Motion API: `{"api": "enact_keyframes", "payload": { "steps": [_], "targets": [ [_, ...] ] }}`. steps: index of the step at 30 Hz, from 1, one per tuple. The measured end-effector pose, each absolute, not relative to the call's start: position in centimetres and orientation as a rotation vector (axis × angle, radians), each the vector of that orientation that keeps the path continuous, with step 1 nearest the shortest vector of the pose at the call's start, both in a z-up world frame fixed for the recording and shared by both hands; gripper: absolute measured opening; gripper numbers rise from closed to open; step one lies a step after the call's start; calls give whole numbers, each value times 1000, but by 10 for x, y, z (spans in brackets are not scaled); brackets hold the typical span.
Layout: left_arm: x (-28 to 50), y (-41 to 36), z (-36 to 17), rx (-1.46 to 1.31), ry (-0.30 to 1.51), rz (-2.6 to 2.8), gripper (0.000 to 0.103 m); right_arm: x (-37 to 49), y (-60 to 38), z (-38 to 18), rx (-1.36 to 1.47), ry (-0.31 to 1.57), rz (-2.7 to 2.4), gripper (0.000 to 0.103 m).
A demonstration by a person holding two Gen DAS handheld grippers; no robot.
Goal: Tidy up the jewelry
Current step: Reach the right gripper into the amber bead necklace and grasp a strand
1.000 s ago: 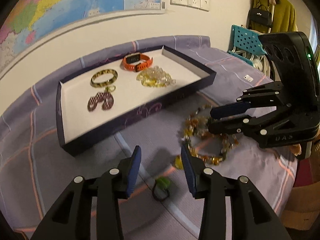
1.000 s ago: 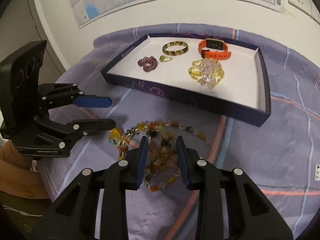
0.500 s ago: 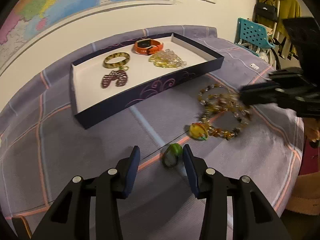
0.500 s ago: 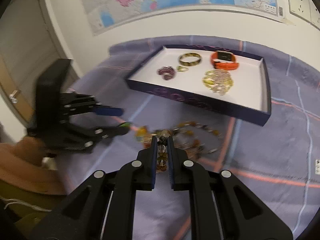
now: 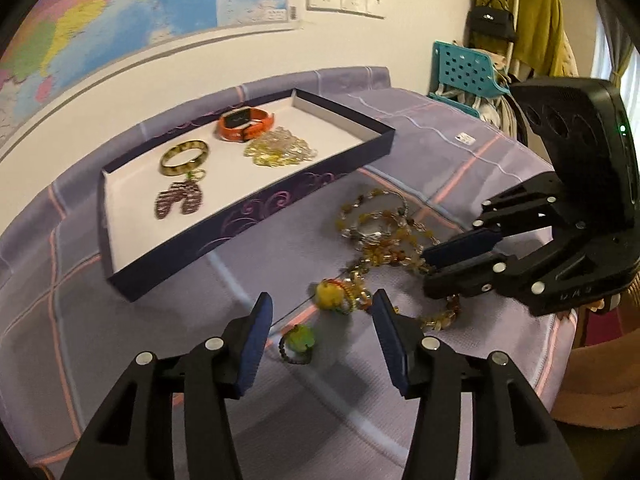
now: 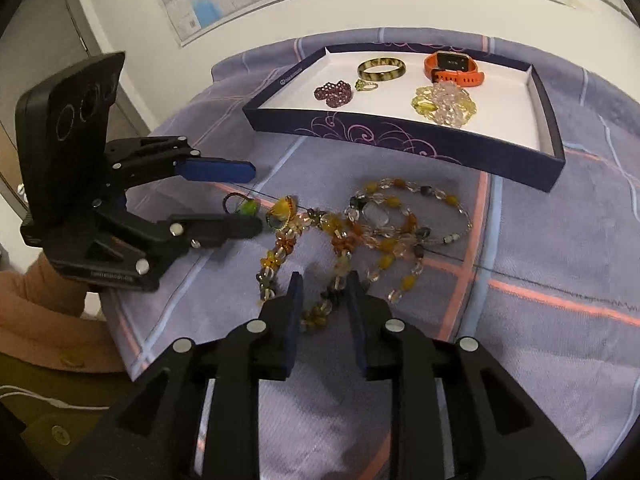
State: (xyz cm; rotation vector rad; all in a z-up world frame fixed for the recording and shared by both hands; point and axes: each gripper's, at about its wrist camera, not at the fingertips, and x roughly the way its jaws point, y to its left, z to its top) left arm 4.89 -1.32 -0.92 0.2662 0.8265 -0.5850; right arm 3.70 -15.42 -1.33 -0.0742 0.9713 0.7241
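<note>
Right wrist view: dark tray (image 6: pixel 404 130) at upper centre of frame, already holding tortoiseshell bangle (image 6: pixel 381 69), orange watch (image 6: pixel 453 67), pale yellow bead cluster (image 6: pixel 444 103), maroon bead bracelet (image 6: pixel 334 93) and small ring (image 6: pixel 367 85). Judged well along, not done. Left out on the purple-clothed bench (image 6: pixel 540 248): tangled amber bead necklace (image 6: pixel 372 232) at mid-frame below the tray, and green-stone ring (image 6: pixel 245 208) just left of it.

Right gripper (image 6: pixel 323 300) at lower centre, fingers narrowly parted and opening; a necklace strand between them, pads not seen pressing on it.

Left wrist view: left gripper (image 5: pixel 322 322) about half spread and opening, fingers straddling the green-stone ring (image 5: pixel 298 342) without touching; nothing held.
</note>
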Motion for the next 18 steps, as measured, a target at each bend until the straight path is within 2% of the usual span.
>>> {"api": "enact_keyframes", "payload": {
  "steps": [3, 6, 10, 18],
  "targets": [
    [52, -18, -11, 277, 829, -588, 49, 39, -150, -14, -96, 961, 708, 20],
    [58, -21, -14, 270, 844, -607, 48, 40, -148, -15, -126, 950, 682, 11],
    [65, -24, -19, 262, 881, -620, 27, 40, -150, -15, -128, 941, 669, 10],
    [58, -19, -17, 246, 872, -621, 20, 41, -164, -3, -35, 909, 682, 9]
  ]
}}
